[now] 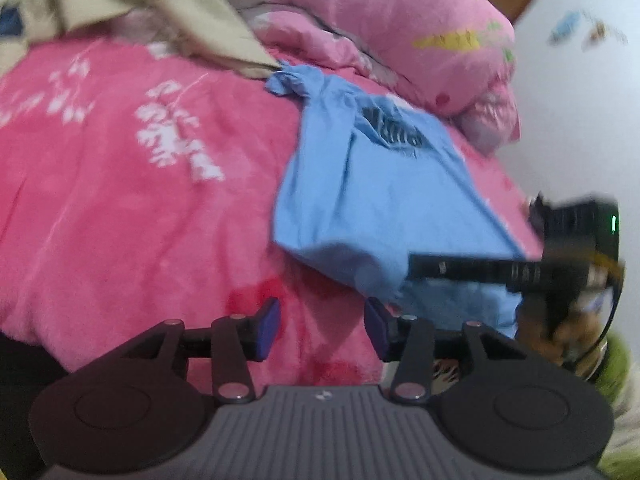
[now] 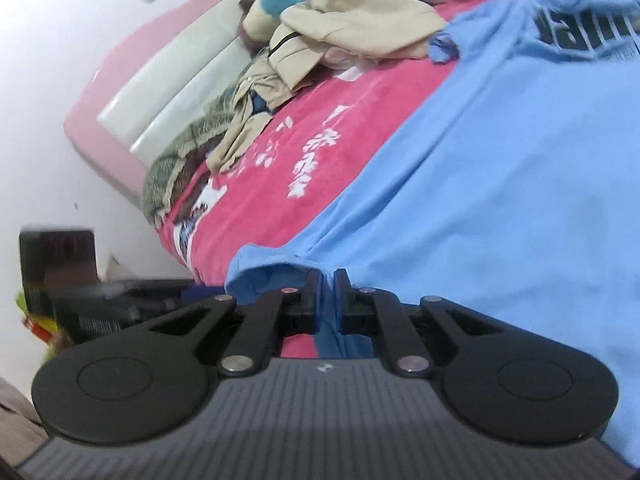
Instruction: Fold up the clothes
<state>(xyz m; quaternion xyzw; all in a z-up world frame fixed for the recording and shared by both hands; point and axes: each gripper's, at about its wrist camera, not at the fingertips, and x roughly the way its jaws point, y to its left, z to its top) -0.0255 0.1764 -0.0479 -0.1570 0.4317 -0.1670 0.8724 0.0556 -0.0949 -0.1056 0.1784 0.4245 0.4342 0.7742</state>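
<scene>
Blue T-shirt is lying on the pink blanket, at 1 o'clock from the left gripper, whose jaws are standing spread and empty. Right gripper is pinching the shirt's hem. Beige clothes are sitting piled at its 12 o'clock.

Plenty of bare fuzzy pink blanket ahead-left of the left gripper's spread jaws, nothing between them. Ahead-right, the light blue cotton T-shirt and the black right gripper block things. Crumpled beige clothes sit far ahead.
</scene>
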